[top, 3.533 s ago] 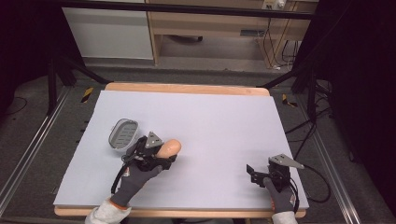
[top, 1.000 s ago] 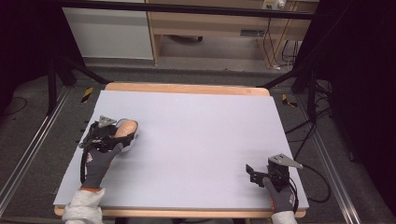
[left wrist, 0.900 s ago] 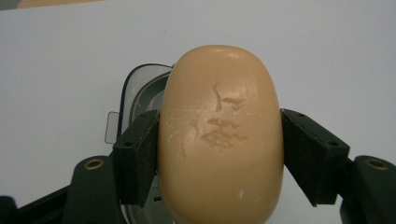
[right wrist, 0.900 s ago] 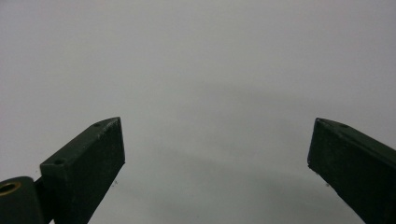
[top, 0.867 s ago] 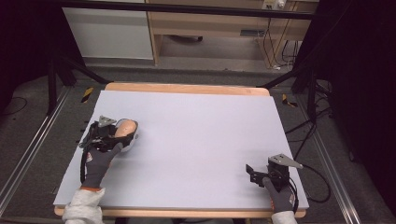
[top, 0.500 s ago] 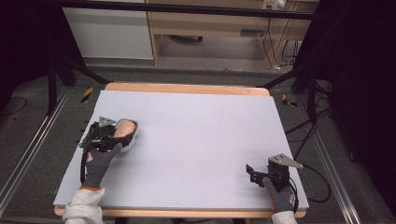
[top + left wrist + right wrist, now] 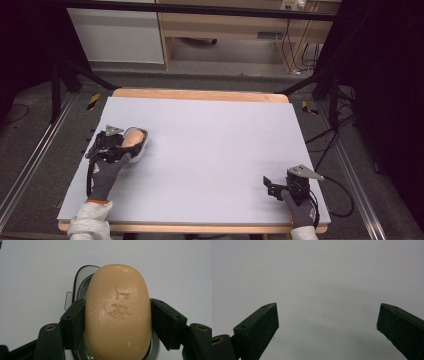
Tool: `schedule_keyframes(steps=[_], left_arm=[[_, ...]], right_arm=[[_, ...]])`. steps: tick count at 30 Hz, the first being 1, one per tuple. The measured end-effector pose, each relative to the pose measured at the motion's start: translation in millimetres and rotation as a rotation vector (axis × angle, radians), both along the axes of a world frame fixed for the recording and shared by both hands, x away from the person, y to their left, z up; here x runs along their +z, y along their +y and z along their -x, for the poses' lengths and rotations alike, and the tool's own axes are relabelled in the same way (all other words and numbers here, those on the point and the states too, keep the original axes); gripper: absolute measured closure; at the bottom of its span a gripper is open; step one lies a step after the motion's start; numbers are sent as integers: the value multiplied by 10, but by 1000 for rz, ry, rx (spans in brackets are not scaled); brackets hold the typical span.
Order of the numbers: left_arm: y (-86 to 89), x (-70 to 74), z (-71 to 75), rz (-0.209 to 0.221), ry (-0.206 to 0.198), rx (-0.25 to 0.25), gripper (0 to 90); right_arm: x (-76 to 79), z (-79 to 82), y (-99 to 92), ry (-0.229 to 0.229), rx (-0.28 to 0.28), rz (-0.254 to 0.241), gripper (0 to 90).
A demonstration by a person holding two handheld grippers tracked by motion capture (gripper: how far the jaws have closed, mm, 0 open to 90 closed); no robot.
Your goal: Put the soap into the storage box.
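Here, smooth oval soap [image 7: 117, 315], clamped by left gripper [image 7: 117, 322]

Dark grey gloves, orange-trimmed cuffs, pale grey sleeves. Both grippers black, brass-coloured screws; right gripper [image 7: 272, 182] carries grey three-cornered plate, trailing black cable.

One soap bar [image 7: 117, 315], tan, oval. One soap dish [image 7: 81, 281], clear with dark rim, under soap. Two grippers: left gripper [image 7: 117, 145], right gripper [image 7: 280, 187]. Two black jaws per gripper, four total. Two gloved hands: left hand [image 7: 106, 170], right hand [image 7: 300, 215]. Two grey three-cornered plates, one per gripper. One table [image 7: 220, 135], one pale mat on top. Two floor rails, one each side of table.
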State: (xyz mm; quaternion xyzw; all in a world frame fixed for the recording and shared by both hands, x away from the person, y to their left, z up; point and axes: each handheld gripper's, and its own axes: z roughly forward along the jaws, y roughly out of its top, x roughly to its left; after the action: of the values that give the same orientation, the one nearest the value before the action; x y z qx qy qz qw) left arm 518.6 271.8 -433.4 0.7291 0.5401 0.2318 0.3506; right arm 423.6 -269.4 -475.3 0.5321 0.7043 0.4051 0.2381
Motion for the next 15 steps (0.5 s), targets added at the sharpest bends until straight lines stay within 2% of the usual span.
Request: schedule_keyframes(steps=[4, 9, 13, 15], left_arm=[[-5, -7, -7, 7, 4, -4, 310], [-26, -7, 0, -8, -2, 2, 331], [-29, -2, 4, -18, -10, 5, 295], [-18, 3, 7, -9, -6, 4, 299]], right_arm=[[-1, -1, 1, 0, 2, 1, 42], [-1, 0, 2, 0, 2, 1, 42], [0, 0, 3, 0, 3, 1, 42], [-2, -1, 2, -1, 2, 2, 42]])
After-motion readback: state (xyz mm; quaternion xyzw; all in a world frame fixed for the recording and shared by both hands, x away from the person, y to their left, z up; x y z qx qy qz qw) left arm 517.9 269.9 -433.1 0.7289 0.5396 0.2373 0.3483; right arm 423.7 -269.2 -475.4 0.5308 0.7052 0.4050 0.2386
